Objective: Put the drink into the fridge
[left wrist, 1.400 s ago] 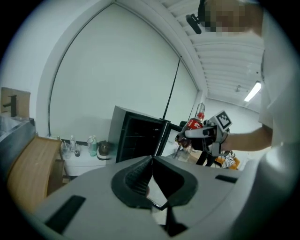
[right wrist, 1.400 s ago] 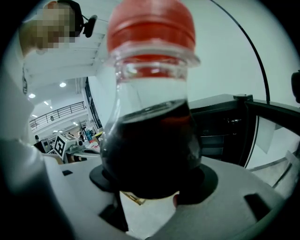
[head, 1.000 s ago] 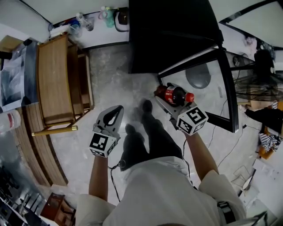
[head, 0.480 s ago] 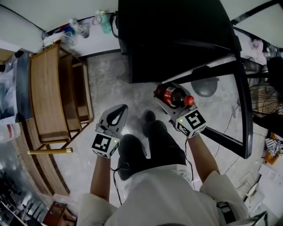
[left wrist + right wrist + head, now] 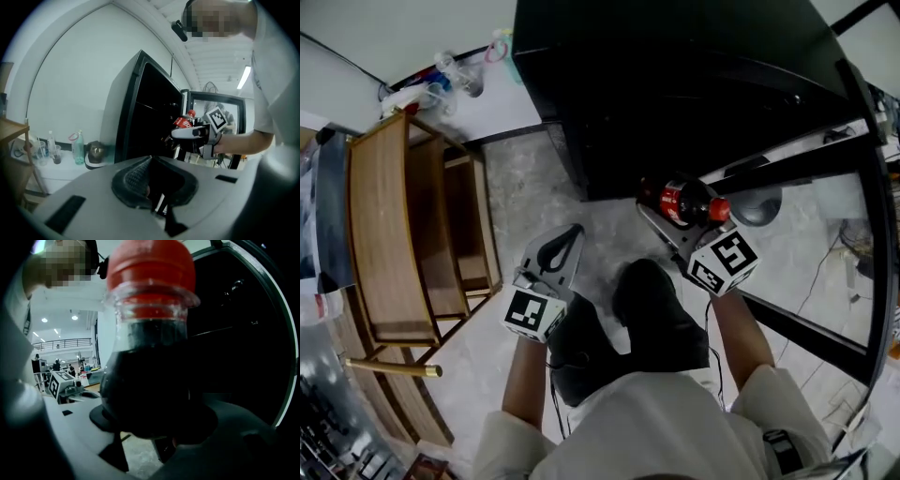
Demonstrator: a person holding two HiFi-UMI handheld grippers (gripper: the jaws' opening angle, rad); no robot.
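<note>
The drink is a dark cola bottle (image 5: pixel 682 201) with a red cap and red label. My right gripper (image 5: pixel 671 208) is shut on its body and holds it just in front of the black fridge (image 5: pixel 675 84), beside the dark open interior. In the right gripper view the bottle (image 5: pixel 150 357) fills the space between the jaws, cap up. The left gripper view shows the bottle (image 5: pixel 183 123) and the right gripper (image 5: pixel 197 133) at the fridge's opening. My left gripper (image 5: pixel 572 234) hangs lower left over the floor, shut and holding nothing.
The fridge's glass door (image 5: pixel 862 187) stands swung open to the right. A wooden rack (image 5: pixel 394 234) stands at the left. Several bottles and a kettle (image 5: pixel 96 151) sit on a low white ledge by the wall. The person's legs are below.
The person has stepped closer to the fridge, which now fills more of the head view. The right gripper has carried the bottle nearer the opening. The left gripper stays shut.
</note>
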